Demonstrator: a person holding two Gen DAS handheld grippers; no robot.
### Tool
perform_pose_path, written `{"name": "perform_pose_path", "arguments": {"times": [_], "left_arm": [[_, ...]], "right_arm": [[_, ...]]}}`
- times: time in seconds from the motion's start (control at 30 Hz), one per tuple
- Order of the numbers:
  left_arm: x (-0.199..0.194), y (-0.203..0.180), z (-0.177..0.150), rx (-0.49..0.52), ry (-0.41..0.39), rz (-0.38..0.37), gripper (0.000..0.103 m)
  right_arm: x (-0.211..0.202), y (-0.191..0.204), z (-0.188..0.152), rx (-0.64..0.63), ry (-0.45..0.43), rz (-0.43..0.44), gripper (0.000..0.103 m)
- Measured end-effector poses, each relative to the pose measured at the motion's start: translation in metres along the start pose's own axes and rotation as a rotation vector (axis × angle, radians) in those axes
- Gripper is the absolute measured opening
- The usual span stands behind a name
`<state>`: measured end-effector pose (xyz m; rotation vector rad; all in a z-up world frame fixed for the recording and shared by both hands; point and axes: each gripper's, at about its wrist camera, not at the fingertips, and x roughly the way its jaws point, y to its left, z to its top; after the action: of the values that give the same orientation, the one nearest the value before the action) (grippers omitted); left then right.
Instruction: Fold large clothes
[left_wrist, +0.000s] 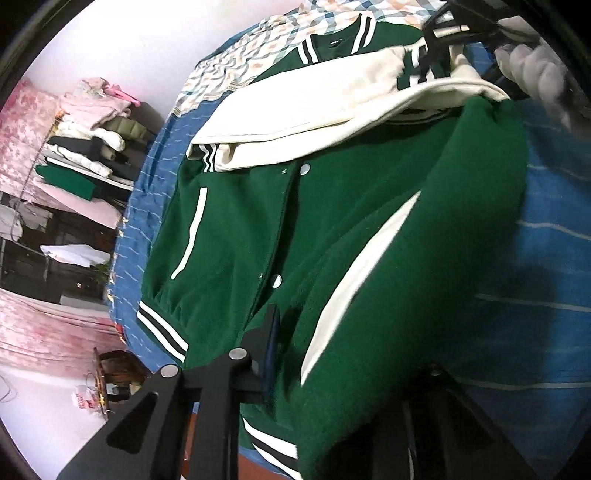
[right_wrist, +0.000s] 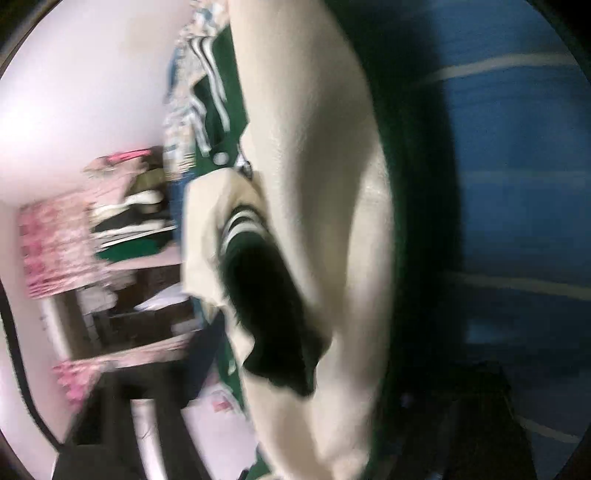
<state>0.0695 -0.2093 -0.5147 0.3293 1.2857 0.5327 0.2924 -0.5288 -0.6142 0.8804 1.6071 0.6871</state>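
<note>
Fleecy green jacket (left_wrist: 332, 229), cream sleeves (left_wrist: 325, 99)

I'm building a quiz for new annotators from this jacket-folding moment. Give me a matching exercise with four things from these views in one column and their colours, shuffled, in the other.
Things:
1. jacket body
2. jacket sleeve
3. bedsheet
4. snap button

Colours:
A. cream
B. silver
C. green
D. blue with pale stripes

Pairs: 1-C, 2-A, 3-D, 4-B
</note>
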Motion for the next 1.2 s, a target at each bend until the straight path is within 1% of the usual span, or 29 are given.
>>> {"name": "perform_pose_path", "arguments": {"times": [0.03,0.07,0.1,0.17,0.23,0.33,0.37,0.43,0.47,0.53,0.57,0.67,0.73,0.77,0.8,0.83,0.9,0.93,0.97,1.0,1.03,1.07,1.1,1.13,1.17,1.2], "left_arm": [[0.000,0.005,0.001,-0.005,0.003,-0.014,0.022],[-0.001,0.013,0.002,-0.013,0.004,-0.031,0.022],[-0.003,0.023,0.005,-0.025,0.005,-0.056,0.022],[-0.004,0.042,0.008,-0.043,0.007,-0.097,0.022],[-0.004,0.069,0.014,-0.068,0.012,-0.152,0.022],[0.001,0.117,0.022,-0.122,0.024,-0.221,0.022],[0.004,0.131,0.025,-0.137,0.031,-0.237,0.022],[0.018,0.171,0.032,-0.184,0.051,-0.268,0.022],[0.024,0.183,0.034,-0.200,0.056,-0.273,0.023],[0.048,0.219,0.038,-0.250,0.081,-0.293,0.024],[0.063,0.236,0.039,-0.280,0.096,-0.294,0.024],[0.107,0.271,0.037,-0.334,0.145,-0.329,0.025],[0.142,0.293,0.032,-0.399,0.189,-0.379,0.025],[0.158,0.302,0.028,-0.439,0.212,-0.407,0.025],[0.181,0.314,0.023,-0.482,0.243,-0.437,0.028],[0.194,0.322,0.019,-0.511,0.255,-0.465,0.033],[0.228,0.347,0.003,-0.641,0.285,-0.571,0.042],[0.240,0.358,-0.005,-0.702,0.291,-0.615,0.051],[0.248,0.370,-0.012,-0.752,0.287,-0.631,0.057],[0.255,0.387,-0.021,-0.801,0.273,-0.625,0.060],[0.257,0.397,-0.025,-0.829,0.256,-0.626,0.064],[0.259,0.410,-0.032,-0.864,0.238,-0.619,0.068],[0.259,0.422,-0.039,-0.891,0.231,-0.603,0.069],[0.256,0.432,-0.047,-0.912,0.224,-0.587,0.070],[0.253,0.439,-0.053,-0.923,0.217,-0.571,0.071],[0.246,0.443,-0.061,-0.924,0.216,-0.542,0.071]], "right_arm": [[0.005,0.006,-0.004,0.014,-0.004,-0.019,0.032],[0.002,0.011,-0.006,0.048,-0.016,-0.025,0.029],[0.005,0.014,-0.008,0.060,-0.025,-0.032,0.026],[-0.005,0.034,-0.014,0.063,-0.050,-0.054,0.021],[-0.017,0.064,-0.021,0.042,-0.074,-0.071,0.019],[-0.018,0.108,-0.028,0.007,-0.103,-0.088,0.018],[-0.016,0.133,-0.031,-0.009,-0.111,-0.099,0.018],[-0.011,0.162,-0.034,-0.027,-0.120,-0.122,0.018],[-0.005,0.184,-0.034,-0.041,-0.118,-0.140,0.018],[0.016,0.224,-0.034,-0.077,-0.110,-0.191,0.018],[0.036,0.246,-0.032,-0.101,-0.100,-0.228,0.018],[0.083,0.285,-0.025,-0.135,-0.070,-0.292,0.018],[0.118,0.307,-0.023,-0.174,-0.051,-0.346,0.018],[0.146,0.319,-0.021,-0.199,-0.031,-0.380,0.018],[0.159,0.324,-0.021,-0.202,-0.024,-0.397,0.018],[0.181,0.330,-0.018,-0.199,-0.014,-0.416,0.018],[0.242,0.346,-0.011,-0.235,0.025,-0.499,0.019],[0.261,0.346,-0.010,-0.239,0.039,-0.535,0.025],[0.283,0.349,-0.007,-0.248,0.058,-0.556,0.033],[0.302,0.352,-0.004,-0.251,0.072,-0.557,0.040],[0.308,0.351,-0.004,-0.248,0.076,-0.560,0.051],[0.316,0.350,-0.003,-0.246,0.076,-0.544,0.054],[0.322,0.350,-0.004,-0.253,0.088,-0.492,0.054],[0.323,0.352,-0.005,-0.265,0.099,-0.419,0.054],[0.323,0.362,-0.008,-0.283,0.097,-0.361,0.055],[0.317,0.368,-0.013,-0.313,0.083,-0.321,0.057]]}}
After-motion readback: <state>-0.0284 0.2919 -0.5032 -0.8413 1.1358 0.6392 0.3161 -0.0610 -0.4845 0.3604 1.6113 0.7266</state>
